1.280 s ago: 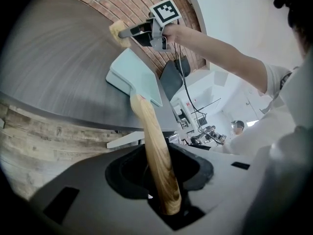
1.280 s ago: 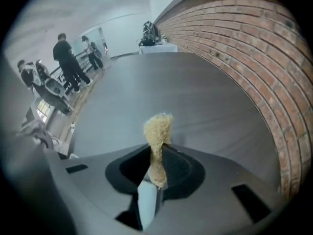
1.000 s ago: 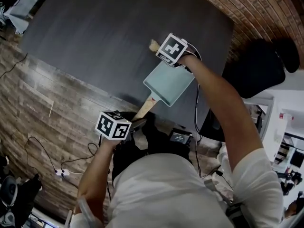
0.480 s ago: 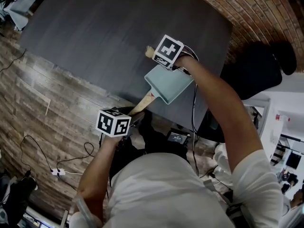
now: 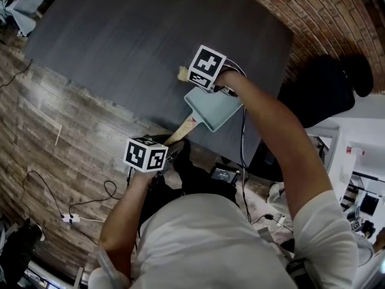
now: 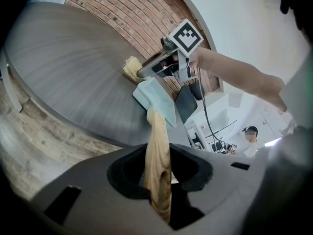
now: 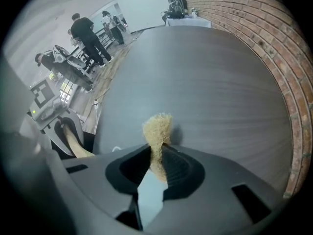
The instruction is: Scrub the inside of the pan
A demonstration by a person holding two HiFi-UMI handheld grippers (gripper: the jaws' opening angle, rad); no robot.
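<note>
A pale blue square pan (image 5: 212, 108) sits at the near edge of the dark table, and its wooden handle (image 5: 180, 131) points toward me. My left gripper (image 5: 171, 147) is shut on that handle (image 6: 157, 165), which runs up between the jaws to the pan (image 6: 155, 101). My right gripper (image 5: 191, 77) is above the pan's far left corner, shut on a tan fibre scrubber (image 5: 183, 73). In the right gripper view the scrubber (image 7: 157, 131) sticks out past the jaws over the table, and a strip of the pan (image 7: 149, 195) shows below them.
The dark grey table (image 5: 138, 35) stretches away to the upper left. A black chair (image 5: 325, 83) stands to the right by the brick wall (image 5: 325, 11). Cables (image 5: 66, 215) lie on the wood floor at left. People (image 7: 90, 33) stand far behind the table.
My right gripper and the scrubber have slid left and away, toward the pan's far left corner. The pan has shifted slightly left. The left gripper stays on the handle.
</note>
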